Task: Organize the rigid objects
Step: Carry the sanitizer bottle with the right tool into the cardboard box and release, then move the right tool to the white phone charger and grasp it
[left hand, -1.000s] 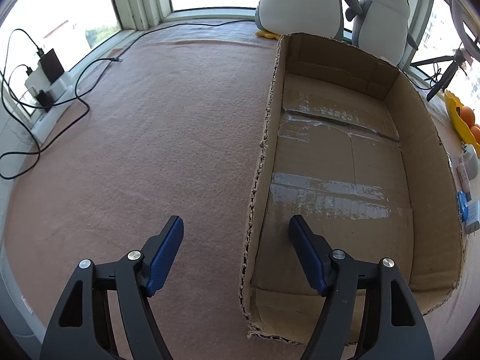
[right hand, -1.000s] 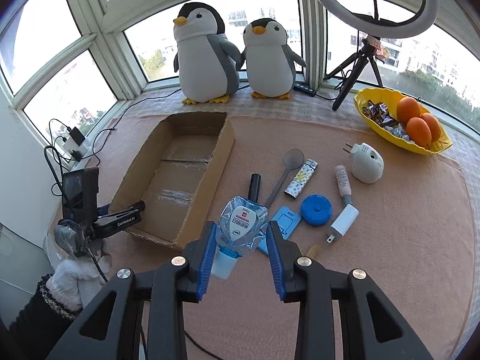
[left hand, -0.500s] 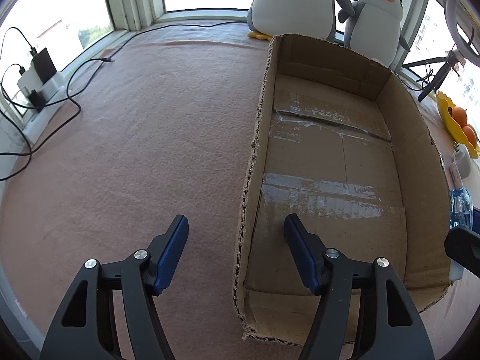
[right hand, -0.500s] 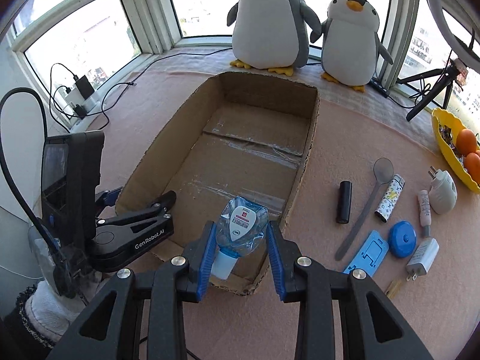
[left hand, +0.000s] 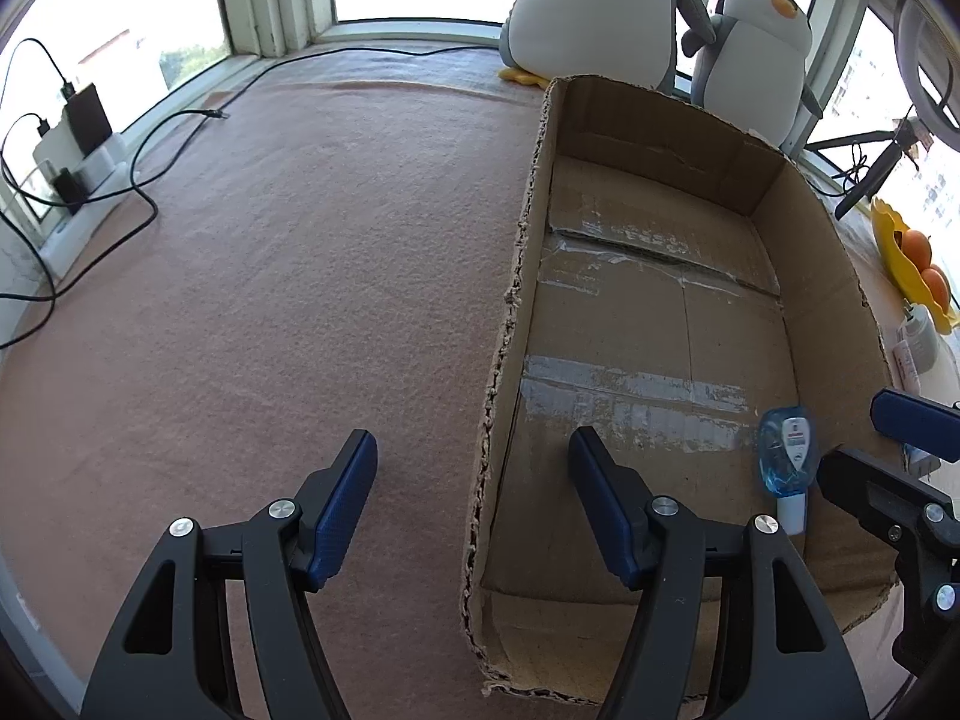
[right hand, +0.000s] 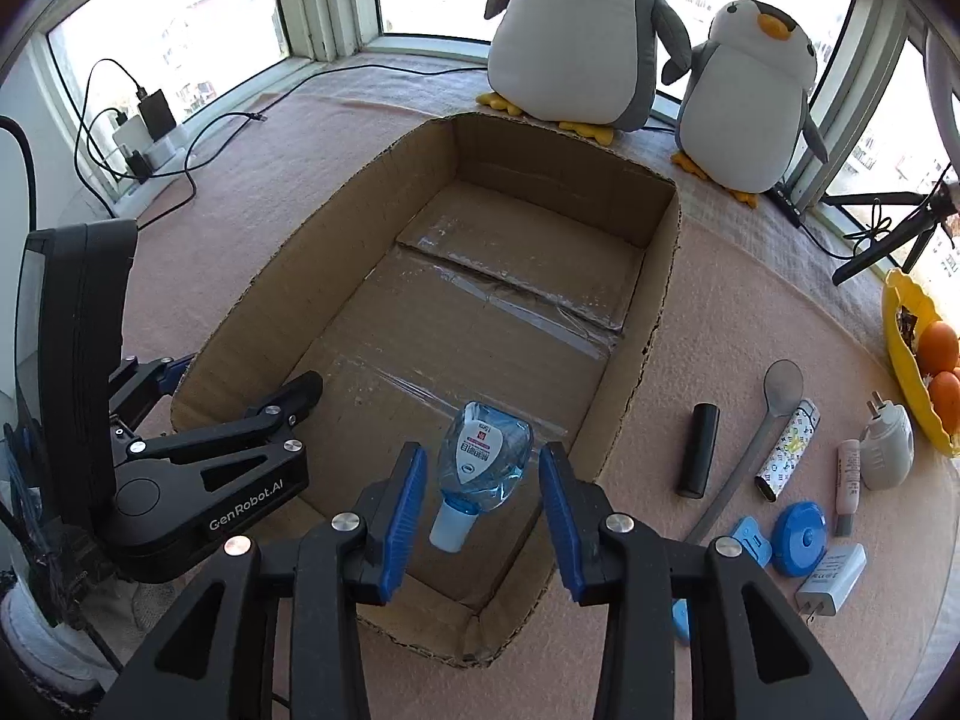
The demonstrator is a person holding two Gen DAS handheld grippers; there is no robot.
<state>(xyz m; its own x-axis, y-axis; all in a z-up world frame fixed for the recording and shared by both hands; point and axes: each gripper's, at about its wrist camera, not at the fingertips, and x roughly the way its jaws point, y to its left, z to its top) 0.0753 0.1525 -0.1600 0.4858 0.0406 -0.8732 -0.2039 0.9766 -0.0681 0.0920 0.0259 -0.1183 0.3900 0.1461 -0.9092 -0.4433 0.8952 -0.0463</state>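
An open cardboard box [right hand: 660,276] lies on the pink cloth; it also shows in the left wrist view [left hand: 510,324]. A small clear blue bottle [right hand: 483,465] with a white cap is inside the box near its front right corner, free between my right gripper's fingers, which stand apart from it; it also shows in the left wrist view [left hand: 786,456]. My right gripper [right hand: 483,513] is open over the box's front edge. My left gripper [left hand: 474,504] is open and empty, straddling the box's left wall near its front corner.
Right of the box lie a black tube [right hand: 698,459], a grey spoon [right hand: 762,426], a patterned lighter [right hand: 787,459], a blue round case [right hand: 801,546], a white charger [right hand: 831,579] and a white plug [right hand: 888,447]. A yellow fruit bowl [right hand: 900,348] and two plush penguins [right hand: 576,30] stand behind.
My right gripper carried the bottle leftward over the box, then opened; the bottle now sits free inside the box. My left gripper stayed open at the box's left wall.
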